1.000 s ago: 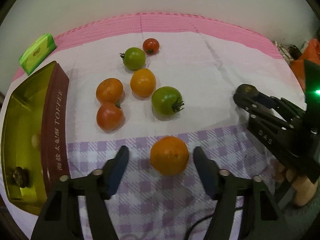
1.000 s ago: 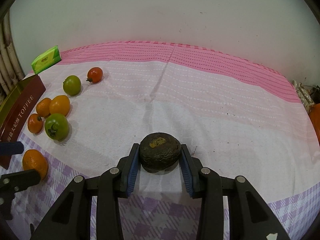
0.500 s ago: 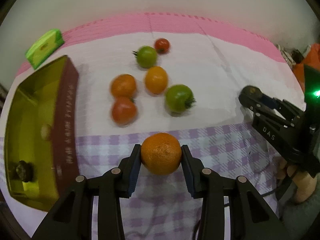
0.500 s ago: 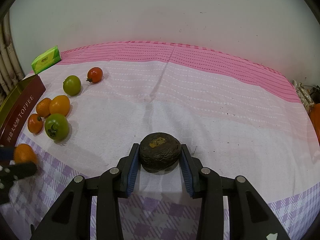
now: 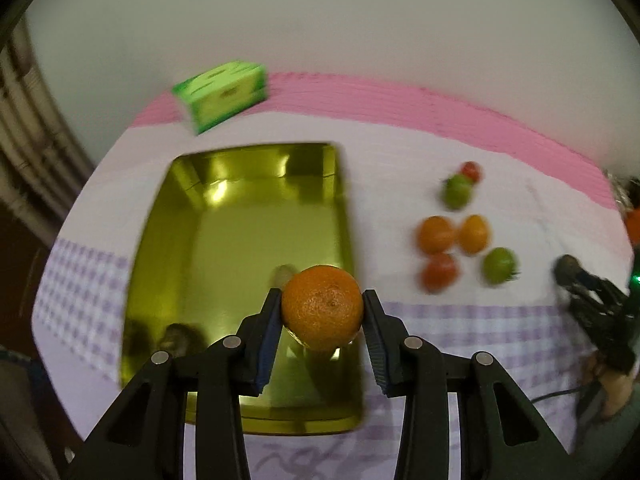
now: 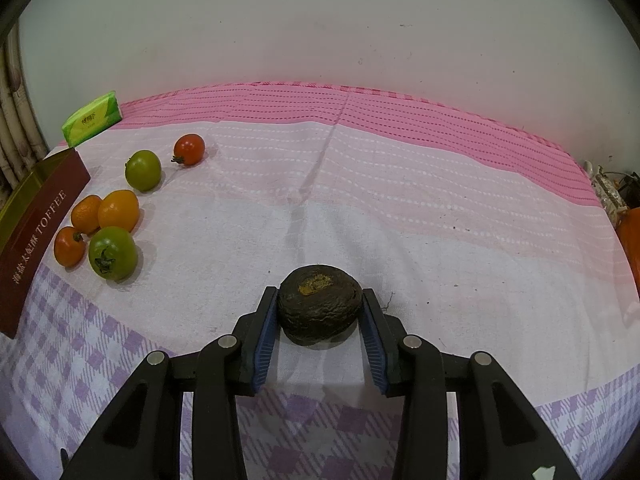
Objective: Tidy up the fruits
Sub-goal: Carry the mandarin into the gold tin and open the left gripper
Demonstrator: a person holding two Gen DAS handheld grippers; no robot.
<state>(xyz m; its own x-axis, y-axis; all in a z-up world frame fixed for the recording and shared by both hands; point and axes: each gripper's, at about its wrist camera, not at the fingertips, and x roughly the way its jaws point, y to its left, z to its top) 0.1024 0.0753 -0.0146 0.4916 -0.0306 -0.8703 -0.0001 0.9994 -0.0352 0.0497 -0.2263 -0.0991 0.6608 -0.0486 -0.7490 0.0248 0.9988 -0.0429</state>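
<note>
Both tongs clamped: left tongs [image 5: 322, 312] hold the orange [image 5: 322, 306] above the tin's right wall [image 5: 345, 216]; right tongs [image 6: 320, 314] grip the dark fruit [image 6: 319, 310].

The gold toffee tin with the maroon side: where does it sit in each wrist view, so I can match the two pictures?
Left wrist view: the gold toffee tin fills the centre-left, seen from above, open interior showing.
Right wrist view: the tin lies at the far left edge, its maroon lettered side facing the camera.
Shared landmark: the green tissue pack on the pink cloth border beyond the tin.
</note>
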